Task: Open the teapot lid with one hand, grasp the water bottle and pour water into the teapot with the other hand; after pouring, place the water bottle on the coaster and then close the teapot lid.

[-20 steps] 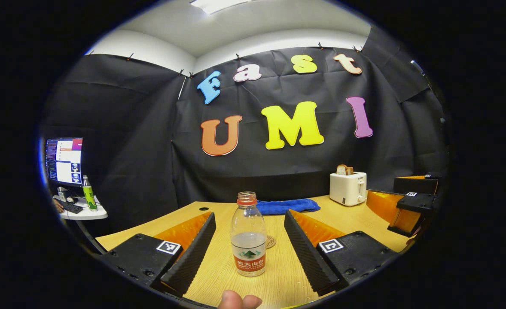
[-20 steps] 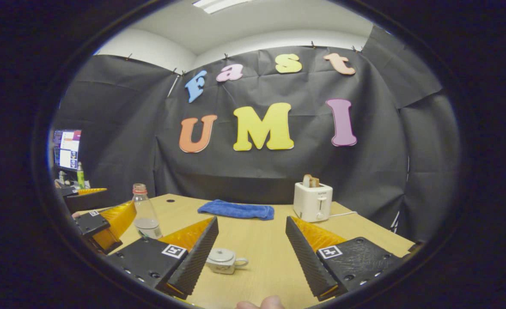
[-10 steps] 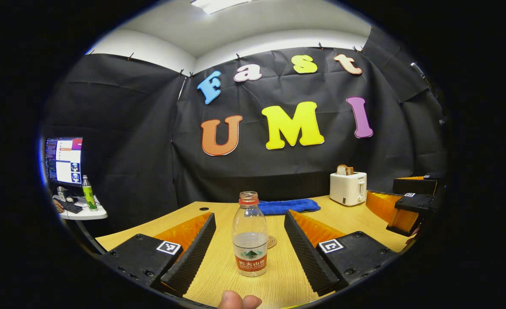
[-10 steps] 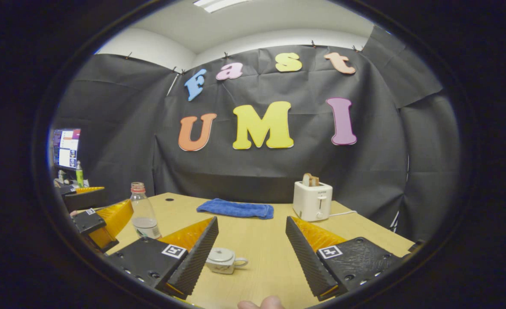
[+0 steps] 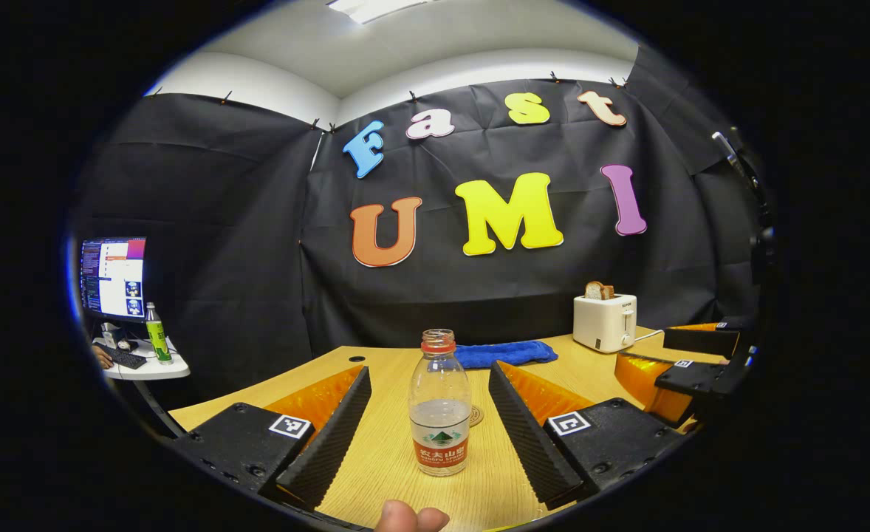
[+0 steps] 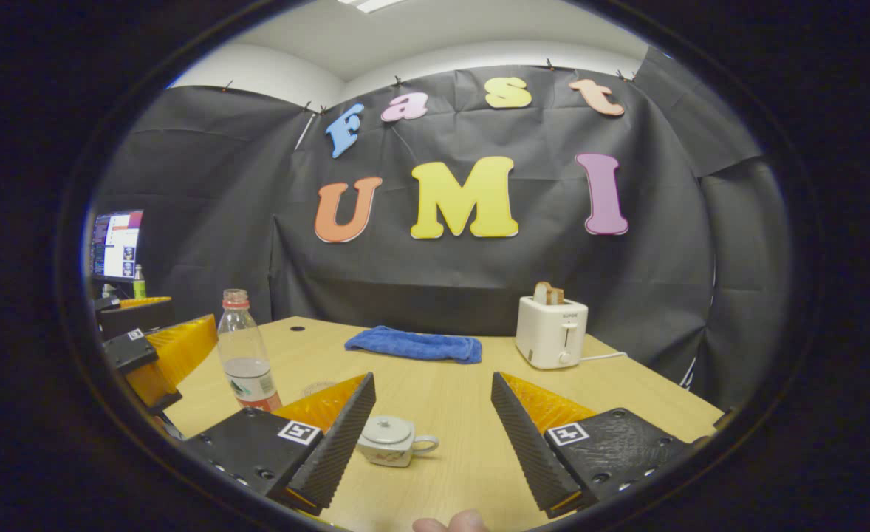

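Note:
A clear uncapped water bottle (image 5: 440, 414) with an orange label stands upright on the wooden table (image 5: 383, 473), between the fingers of my open left gripper (image 5: 429, 428) without touching them. A round coaster (image 5: 476, 414) lies just behind it. In the right gripper view a small white teapot (image 6: 392, 440) with its lid on sits just ahead of my open right gripper (image 6: 432, 436), close to the left finger. The bottle (image 6: 245, 353) stands at the left there, with the left gripper (image 6: 156, 355) beside it. The right gripper (image 5: 682, 369) appears at the right edge of the left gripper view.
A blue towel (image 6: 414, 344) lies at the back of the table. A white toaster (image 6: 551, 332) with bread in it stands at the back right. A side desk with a monitor (image 5: 112, 277) and a green bottle (image 5: 157, 342) is far left. A thumb tip (image 5: 405, 517) shows at the bottom.
Both grippers have tilted and shifted slightly; the bottle and teapot sit a little nearer in the views. Both stay open with nothing held.

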The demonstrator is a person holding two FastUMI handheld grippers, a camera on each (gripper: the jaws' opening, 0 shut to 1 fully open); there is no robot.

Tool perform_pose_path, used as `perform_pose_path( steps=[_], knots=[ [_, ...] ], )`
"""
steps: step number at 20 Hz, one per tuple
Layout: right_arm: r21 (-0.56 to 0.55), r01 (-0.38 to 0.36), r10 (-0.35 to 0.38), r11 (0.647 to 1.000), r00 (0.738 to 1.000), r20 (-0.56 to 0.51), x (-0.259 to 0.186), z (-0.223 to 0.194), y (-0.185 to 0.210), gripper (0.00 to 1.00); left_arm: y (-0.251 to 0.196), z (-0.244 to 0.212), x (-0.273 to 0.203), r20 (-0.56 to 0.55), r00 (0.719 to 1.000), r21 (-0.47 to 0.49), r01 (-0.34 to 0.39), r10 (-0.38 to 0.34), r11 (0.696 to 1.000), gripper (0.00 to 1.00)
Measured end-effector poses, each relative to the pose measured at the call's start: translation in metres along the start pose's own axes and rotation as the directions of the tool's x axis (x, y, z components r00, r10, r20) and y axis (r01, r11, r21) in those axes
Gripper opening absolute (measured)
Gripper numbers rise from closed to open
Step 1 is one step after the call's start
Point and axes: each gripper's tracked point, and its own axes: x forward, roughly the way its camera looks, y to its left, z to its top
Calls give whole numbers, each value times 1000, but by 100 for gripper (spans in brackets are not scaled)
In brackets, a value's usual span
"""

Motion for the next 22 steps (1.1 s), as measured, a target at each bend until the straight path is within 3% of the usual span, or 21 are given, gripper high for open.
perform_pose_path(
  steps=[14, 22],
  knots=[
    [-50, -52, 44, 997, 987, -155, 67, -65, 35, 94, 30, 2, 4, -9, 999, -11, -48, 48, 999, 100],
    [-55, -113, 101, 992, 979, -175, 76, -71, 55, 27, 34, -1, 5, -18, 998, -11, -57, 57, 998, 100]
  ],
)
